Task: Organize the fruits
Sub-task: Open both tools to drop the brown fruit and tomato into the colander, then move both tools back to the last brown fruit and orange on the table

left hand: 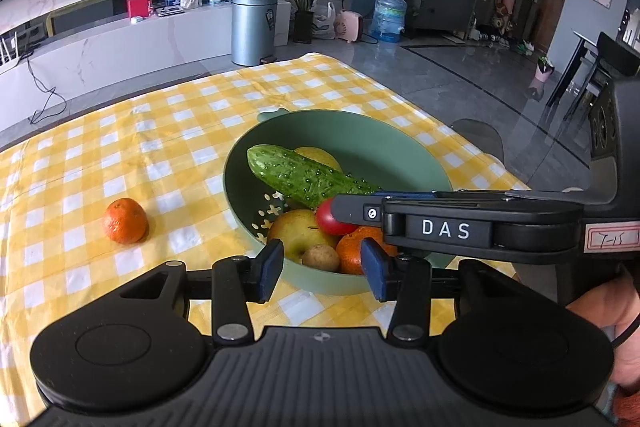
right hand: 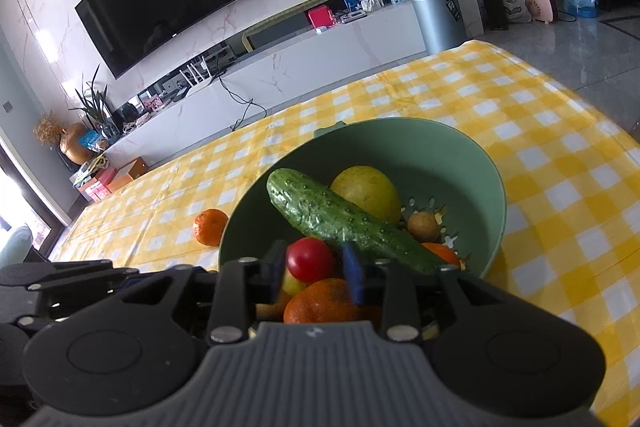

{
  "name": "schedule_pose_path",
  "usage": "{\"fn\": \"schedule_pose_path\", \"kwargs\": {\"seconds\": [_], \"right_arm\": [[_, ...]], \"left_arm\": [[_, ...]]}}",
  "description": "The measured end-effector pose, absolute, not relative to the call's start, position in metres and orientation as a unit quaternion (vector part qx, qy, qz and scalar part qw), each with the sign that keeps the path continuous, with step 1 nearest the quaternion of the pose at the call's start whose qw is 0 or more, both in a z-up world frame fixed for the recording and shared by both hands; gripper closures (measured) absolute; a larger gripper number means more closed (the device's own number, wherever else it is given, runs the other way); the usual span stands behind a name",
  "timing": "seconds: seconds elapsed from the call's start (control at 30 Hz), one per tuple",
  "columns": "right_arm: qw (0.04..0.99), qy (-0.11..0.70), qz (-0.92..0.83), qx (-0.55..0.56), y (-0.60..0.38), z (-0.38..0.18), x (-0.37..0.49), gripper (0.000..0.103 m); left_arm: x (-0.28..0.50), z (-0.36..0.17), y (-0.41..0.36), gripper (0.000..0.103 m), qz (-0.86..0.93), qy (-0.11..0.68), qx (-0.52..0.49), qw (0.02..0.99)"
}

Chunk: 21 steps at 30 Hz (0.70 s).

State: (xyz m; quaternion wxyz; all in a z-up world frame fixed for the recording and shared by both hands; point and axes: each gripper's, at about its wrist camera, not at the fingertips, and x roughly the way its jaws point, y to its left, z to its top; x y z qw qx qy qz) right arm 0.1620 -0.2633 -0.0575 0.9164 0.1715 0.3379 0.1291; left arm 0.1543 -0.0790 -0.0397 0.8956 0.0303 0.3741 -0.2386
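Note:
A green colander bowl on the yellow checked cloth holds a cucumber, a yellow fruit, an apple, a small potato, an orange and a red tomato. A second orange lies on the cloth left of the bowl. My left gripper is open and empty at the bowl's near rim. My right gripper reaches into the bowl with its jaws around the tomato.
The right gripper's body crosses the left wrist view over the bowl. The table's far edge and right edge border a grey floor. A grey bin and a white TV cabinet stand beyond the table.

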Motion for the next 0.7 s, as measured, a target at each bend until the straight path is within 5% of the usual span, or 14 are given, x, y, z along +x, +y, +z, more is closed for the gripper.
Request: {"fn": "schedule_pose_path", "kwargs": {"seconds": [0.13,0.3,0.7], "right_arm": [[0.926,0.317,0.127,0.159,-0.26,-0.052,0.154,0.06],[0.952,0.264,0.104,0.116,-0.248,-0.041,0.133,0.034],[0.966,0.21,0.114,0.103,-0.223,-0.037,0.103,0.025]], "left_arm": [[0.148,-0.035,-0.074,0.05,-0.227,0.368,0.028,0.901],[0.142,-0.031,-0.061,0.049,-0.209,0.362,0.019,0.908],[0.126,-0.03,-0.024,0.046,-0.158,0.357,0.026,0.92]]}}
